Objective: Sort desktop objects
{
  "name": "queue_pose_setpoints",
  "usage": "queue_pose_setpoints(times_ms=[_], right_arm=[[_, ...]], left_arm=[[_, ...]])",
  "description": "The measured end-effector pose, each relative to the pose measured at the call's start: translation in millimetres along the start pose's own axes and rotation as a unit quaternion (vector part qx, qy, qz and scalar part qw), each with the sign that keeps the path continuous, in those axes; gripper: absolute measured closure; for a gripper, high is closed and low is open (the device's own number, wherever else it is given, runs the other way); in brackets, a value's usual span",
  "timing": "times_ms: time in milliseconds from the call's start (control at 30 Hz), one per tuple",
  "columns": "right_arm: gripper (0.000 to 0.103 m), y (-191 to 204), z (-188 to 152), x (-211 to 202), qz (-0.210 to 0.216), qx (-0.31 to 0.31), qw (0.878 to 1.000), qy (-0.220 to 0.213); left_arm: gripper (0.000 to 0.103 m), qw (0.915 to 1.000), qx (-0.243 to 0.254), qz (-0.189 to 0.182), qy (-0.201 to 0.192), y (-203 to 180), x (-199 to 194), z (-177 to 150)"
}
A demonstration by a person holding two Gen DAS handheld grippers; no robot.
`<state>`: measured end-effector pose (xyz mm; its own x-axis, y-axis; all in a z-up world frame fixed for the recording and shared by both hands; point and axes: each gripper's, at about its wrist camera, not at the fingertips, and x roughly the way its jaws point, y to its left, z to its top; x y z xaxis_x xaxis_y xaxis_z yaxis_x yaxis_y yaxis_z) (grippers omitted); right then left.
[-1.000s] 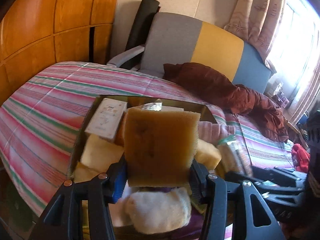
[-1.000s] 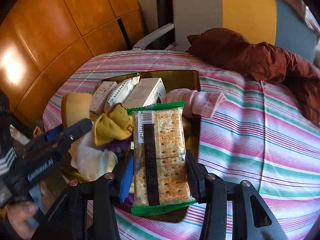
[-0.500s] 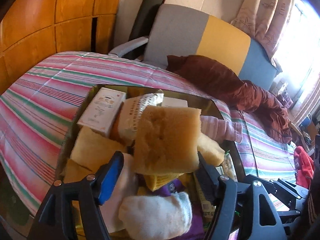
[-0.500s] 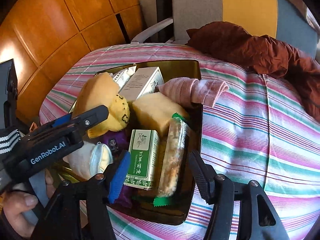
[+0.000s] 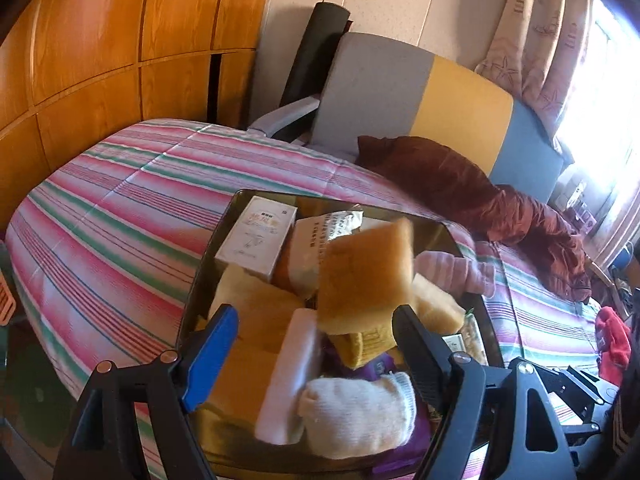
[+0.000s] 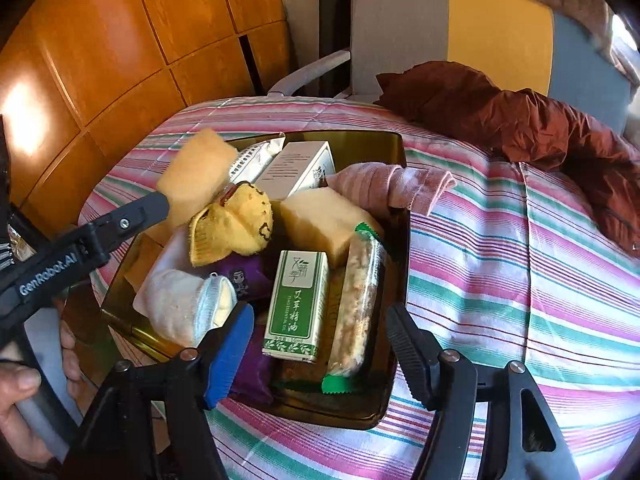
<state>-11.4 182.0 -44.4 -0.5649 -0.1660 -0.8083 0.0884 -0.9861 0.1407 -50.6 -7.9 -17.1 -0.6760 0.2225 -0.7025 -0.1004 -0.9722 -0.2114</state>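
Note:
A dark glass tray (image 6: pixel 396 144) on the striped cloth is full of objects: white boxes, sponges, socks, a green box (image 6: pixel 298 304) and a cracker pack (image 6: pixel 356 300). My left gripper (image 5: pixel 316 332) is open; a yellow-brown sponge (image 5: pixel 366 276) sits tilted and blurred just beyond its fingers, over the pile. In the right wrist view the same sponge (image 6: pixel 196 174) lies at the tray's far left by the left gripper's finger (image 6: pixel 136 212). My right gripper (image 6: pixel 320 340) is open and empty over the tray's near edge, with the cracker pack lying on edge between its fingers.
A pink sock (image 6: pixel 392 184) hangs over the tray's right rim. A white sock (image 5: pixel 356 412) and a yellow sock (image 6: pixel 236 220) lie on the pile. A brown jacket (image 6: pixel 520 120) lies on the table before a chair (image 6: pixel 440 32). A wooden wall (image 5: pixel 100 60) stands on the left.
My left gripper opened and let go of the sponge, which now drops onto the pile. My right gripper opened, released the cracker pack into the tray and drew back a little.

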Motion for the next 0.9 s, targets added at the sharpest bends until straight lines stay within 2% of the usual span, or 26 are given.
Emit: queue_pose_setpoints(times_ms=[100, 233, 367, 433, 533, 633, 833, 900], right_arm=[[0.033, 4, -3, -4, -0.009, -0.011, 1.0, -0.007], [0.031, 5, -3, -8, -0.012, -0.012, 1.0, -0.014], [0.029, 9, -5, -12, -0.018, -0.014, 1.0, -0.019], [0.028, 13, -6, -14, -0.028, -0.022, 0.999, -0.023], [0.023, 18, -10, -15, -0.036, -0.029, 0.999, -0.027], [0.023, 21, -14, -14, -0.037, -0.033, 0.998, -0.025], [0.023, 27, -22, -16, -0.04, -0.044, 0.998, -0.027], [0.023, 28, -24, -18, -0.04, -0.046, 0.998, -0.029]], left_arm=[[0.022, 0.9996, -0.008, 0.001, -0.026, 9, -15, 2], [0.021, 0.9996, 0.0, 0.018, -0.022, 11, -19, 2], [0.021, 0.9995, -0.004, 0.013, -0.028, 4, -30, 4], [0.021, 0.9989, -0.001, 0.033, -0.033, -2, -38, 7], [0.021, 0.9974, 0.014, 0.046, -0.054, -12, -54, 8], [0.021, 0.9964, 0.021, 0.049, -0.066, -20, -66, 8], [0.023, 0.9959, 0.029, 0.071, -0.048, -28, -65, 3], [0.023, 0.9965, 0.026, 0.068, -0.04, -28, -64, -2]])
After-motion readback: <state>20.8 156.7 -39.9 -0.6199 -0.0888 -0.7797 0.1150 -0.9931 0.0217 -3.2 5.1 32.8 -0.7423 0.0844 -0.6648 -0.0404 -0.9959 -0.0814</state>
